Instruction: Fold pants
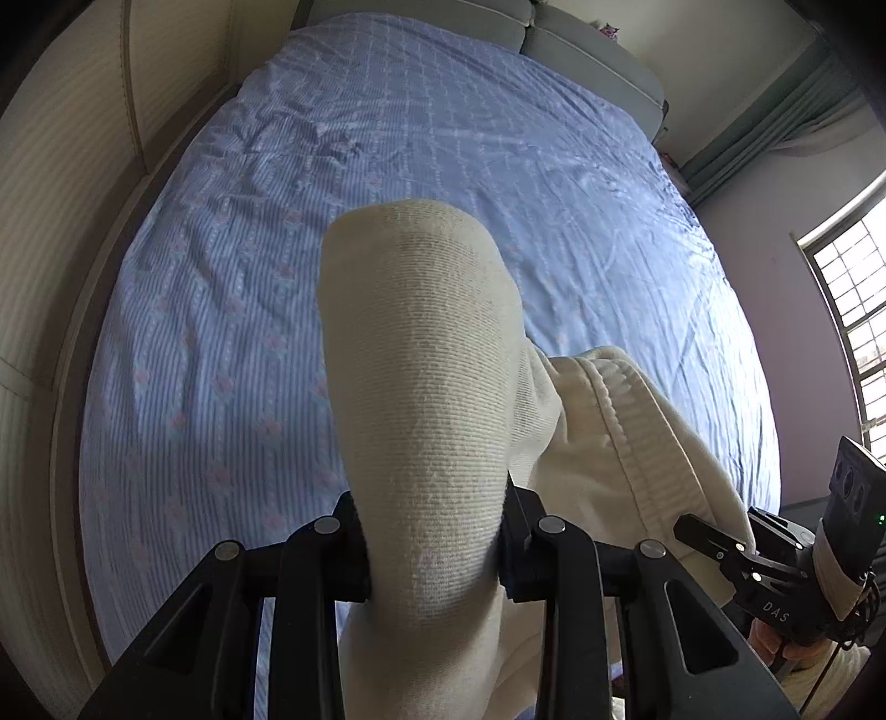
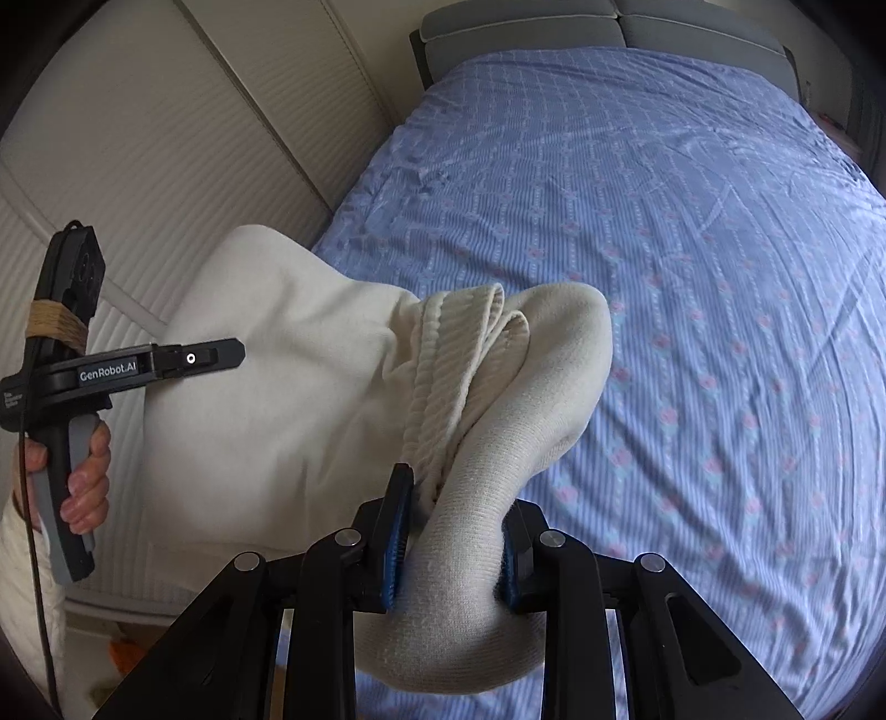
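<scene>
Nearest the lens in your left wrist view, the black fingers (image 1: 518, 531) of the left gripper (image 1: 434, 548) were clamped on a thick wad of cream knit fabric, the jaws held apart only by the cloth bunched between them. That fabric was the pants (image 1: 421, 360), which rose from the grip in a rounded hump and spilled off to the right in a softer fold with a stitched hem (the ribbed weave showed plainly up close). Your right gripper (image 2: 451, 545) had the same garment, its blue-lined pads (image 2: 394, 545) pressed into a twisted roll of the pants (image 2: 288, 387) beside a corded waistband (image 2: 443, 376), so those jaws were likewise closed as far as the bundle allowed. You were holding the pants up off the blue striped bedsheet (image 1: 232, 310), stretched between the two grippers, with the cloth hanging well above the bed. In the right wrist view your left hand (image 2: 83, 476) gripped the handle of the other tool at the left edge, in front of the pale ribbed wardrobe doors (image 2: 166, 138). A grey headboard (image 2: 609, 25) stood at the far end of the bed, and a barred window (image 1: 853, 310) showed at the right in the left wrist view.
</scene>
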Demonstrator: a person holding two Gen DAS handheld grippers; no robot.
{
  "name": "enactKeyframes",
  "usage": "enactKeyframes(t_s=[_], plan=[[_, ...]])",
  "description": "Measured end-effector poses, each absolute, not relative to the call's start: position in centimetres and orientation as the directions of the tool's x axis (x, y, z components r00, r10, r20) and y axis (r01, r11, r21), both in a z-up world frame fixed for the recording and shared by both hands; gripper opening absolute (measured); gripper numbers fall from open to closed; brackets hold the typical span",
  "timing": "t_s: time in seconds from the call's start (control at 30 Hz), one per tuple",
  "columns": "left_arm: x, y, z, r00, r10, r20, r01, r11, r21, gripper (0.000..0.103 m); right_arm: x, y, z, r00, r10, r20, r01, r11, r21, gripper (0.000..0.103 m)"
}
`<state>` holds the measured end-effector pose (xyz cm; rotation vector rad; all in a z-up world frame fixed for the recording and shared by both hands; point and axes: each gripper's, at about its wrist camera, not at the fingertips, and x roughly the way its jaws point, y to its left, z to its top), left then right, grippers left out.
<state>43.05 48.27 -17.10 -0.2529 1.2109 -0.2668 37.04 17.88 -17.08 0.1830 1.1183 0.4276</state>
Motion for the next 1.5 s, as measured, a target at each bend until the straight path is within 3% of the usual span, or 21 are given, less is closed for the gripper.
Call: enactKeyframes(t_s=[0.33,0.47,0.53,0.57,0.63,0.73,0.9,1.1,1.37,1.5], plan=[[51.3,49.6,-23.5,0.249,-0.219,-0.943,0.137,0.972,-0.19,0.034,44.0,22.2,-23.5,0.287,0.342,-0.895,-0.226,0.932,0.283,0.028],[52.4,50.5,-26.8,0.175,-0.09,-0.98,0.113,0.991,-0.071,0.043,44.7,22.4,-25.9,0.243,0.31,-0.919,-0.184,0.945,0.27,0.029],[52.3,51.3,-27.8,0.175,0.034,-0.984,0.08,0.996,0.049,0.046,44.6,22.3,-27.2,0.195,0.265,-0.944,-0.145,0.96,0.239,0.037],[52.0,51.8,-27.6,0.198,0.112,-0.974,0.059,0.99,0.126,0.055,44.5,22.3,-27.6,0.181,0.228,-0.957,-0.135,0.969,0.205,0.038],[51.3,53.0,-26.8,0.235,0.191,-0.953,0.014,0.98,0.2,0.062,44.0,21.9,-27.6,0.213,0.123,-0.969,-0.127,0.987,0.098,0.045],[49.0,53.2,-25.0,0.274,0.186,-0.944,0.007,0.981,0.195,0.065,43.5,20.5,-26.9,0.204,0.149,-0.968,-0.09,0.987,0.133,0.056],[43.4,50.3,-21.1,0.382,0.22,-0.898,0.018,0.969,0.246,0.08,41.7,17.5,-24.4,0.275,0.192,-0.942,-0.054,0.981,0.184,0.076],[36.9,44.4,-15.4,0.475,0.117,-0.872,0.031,0.988,0.15,0.09,37.7,14.7,-19.3,0.373,0.228,-0.9,-0.099,0.974,0.205,0.082],[29.6,34.7,-8.9,0.573,0.011,-0.819,0.122,0.988,0.099,0.099,29.4,10.0,-12.3,0.511,0.229,-0.829,-0.113,0.973,0.199,0.085],[25.5,29.4,-6.5,0.612,-0.01,-0.791,0.161,0.98,0.113,0.102,25.6,6.8,-9.7,0.556,0.239,-0.796,-0.118,0.971,0.208,0.092]])
